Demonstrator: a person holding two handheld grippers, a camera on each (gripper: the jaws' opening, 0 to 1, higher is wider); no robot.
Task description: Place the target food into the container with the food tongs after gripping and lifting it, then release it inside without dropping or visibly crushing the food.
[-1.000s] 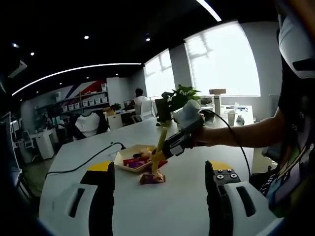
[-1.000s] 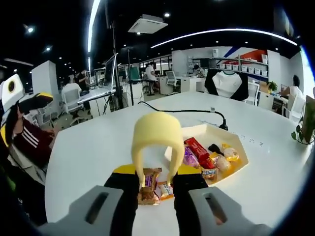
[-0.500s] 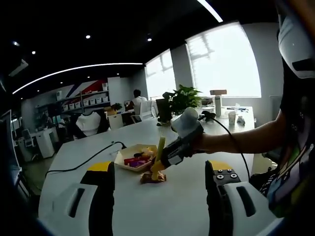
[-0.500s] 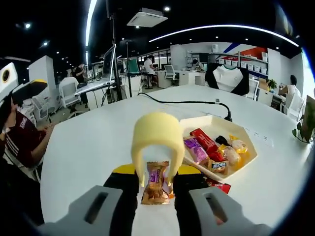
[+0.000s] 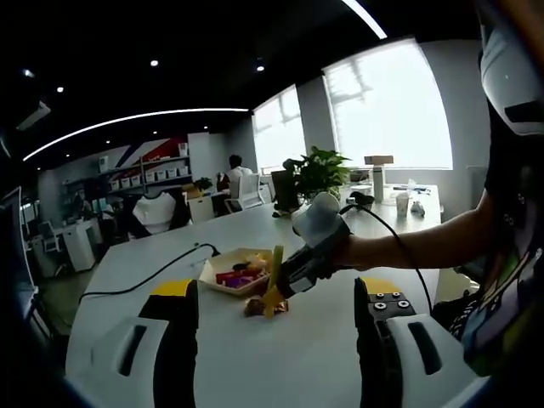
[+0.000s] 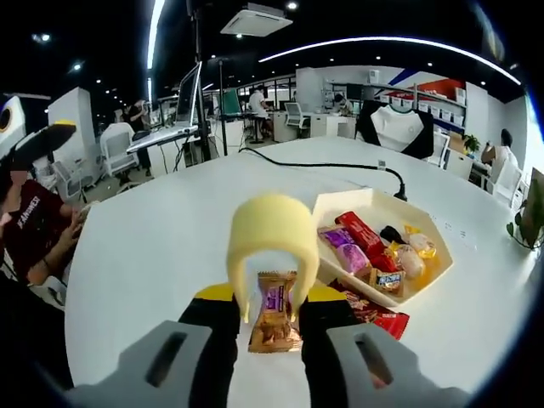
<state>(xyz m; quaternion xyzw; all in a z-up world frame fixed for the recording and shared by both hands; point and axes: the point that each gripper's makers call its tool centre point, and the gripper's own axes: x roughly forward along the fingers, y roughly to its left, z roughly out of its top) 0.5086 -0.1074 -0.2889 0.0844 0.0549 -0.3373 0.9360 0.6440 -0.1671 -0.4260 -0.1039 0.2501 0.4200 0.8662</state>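
Note:
A brown and orange snack packet [image 6: 274, 313] lies between the two tips of the yellow food tongs [image 6: 272, 238]. My right gripper [image 6: 270, 299] is shut on the tongs. I cannot tell whether the packet is off the white table [image 6: 144, 255]. To the right stands the cream tray [image 6: 347, 204] with several wrapped snacks. In the left gripper view, the right gripper [image 5: 293, 268] slants the tongs [image 5: 274, 280] down onto the packet [image 5: 257, 306] in front of the tray [image 5: 212, 270]. My left gripper [image 5: 276, 336] is open, holding nothing.
A red packet [image 6: 384, 321] lies on the table by the tray's near corner. A black cable [image 6: 340, 166] runs across the table behind the tray. A person's arm [image 5: 425, 234] reaches in from the right. A plant [image 5: 321, 168] and cups [image 5: 401, 202] stand at the far edge.
The right gripper has sunk lower and tipped the tongs flatter. The tong tips now flank the packet, which sat below them before. The left gripper has stayed open.

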